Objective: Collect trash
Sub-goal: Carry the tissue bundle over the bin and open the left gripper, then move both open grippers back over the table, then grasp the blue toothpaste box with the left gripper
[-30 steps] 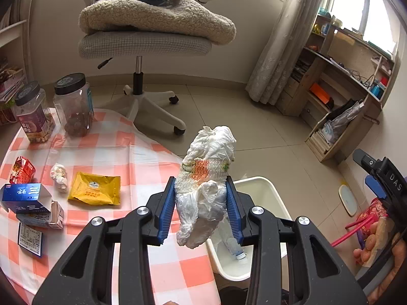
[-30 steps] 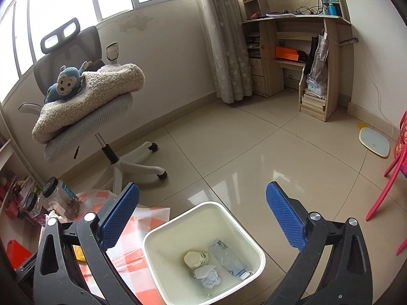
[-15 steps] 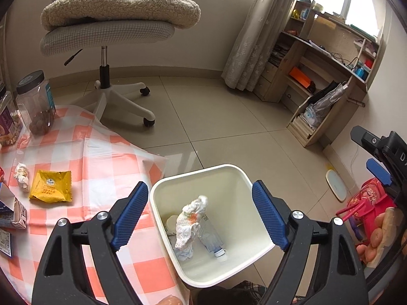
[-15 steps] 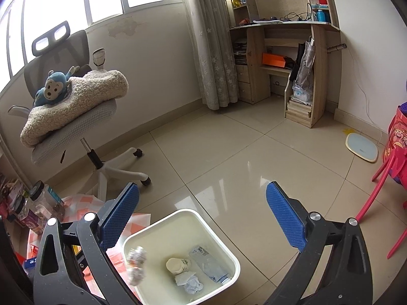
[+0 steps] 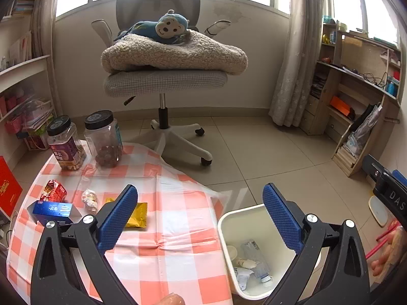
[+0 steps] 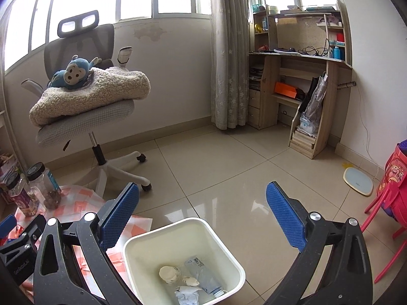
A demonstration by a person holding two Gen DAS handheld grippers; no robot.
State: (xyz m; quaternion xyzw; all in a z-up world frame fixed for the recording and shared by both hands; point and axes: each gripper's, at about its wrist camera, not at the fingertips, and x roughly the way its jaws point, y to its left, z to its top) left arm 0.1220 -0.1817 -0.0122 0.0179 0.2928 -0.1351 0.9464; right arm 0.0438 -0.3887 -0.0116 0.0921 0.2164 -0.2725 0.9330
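My left gripper point(image 5: 199, 213) is open and empty above the edge of the checked cloth point(image 5: 178, 218), left of the white bin point(image 5: 229, 218). The bin holds a crumpled wrapper point(image 5: 241, 275), a plastic bottle point(image 5: 254, 256) and a paper cup point(image 5: 231, 251). On the cloth lie a yellow packet point(image 5: 138, 214), a small white wad point(image 5: 89, 199), a red packet point(image 5: 54, 190) and a blue box point(image 5: 54, 209). My right gripper point(image 6: 202, 214) is open and empty above the bin point(image 6: 142, 241), which shows the bottle point(image 6: 203, 274) and wrapper point(image 6: 187, 293).
Two black-lidded jars point(image 5: 103, 139) stand at the cloth's far edge. An office chair point(image 5: 165, 81) with a blanket and plush monkey stands behind. A wooden desk shelf point(image 6: 300, 96) is at the right. A red chair point(image 6: 389, 198) and a floor scale point(image 6: 358, 181) are beside it.
My left gripper opened and dropped the crumpled wrapper into the bin, then lifted and tilted up towards the chair. The right gripper stayed open over the bin.
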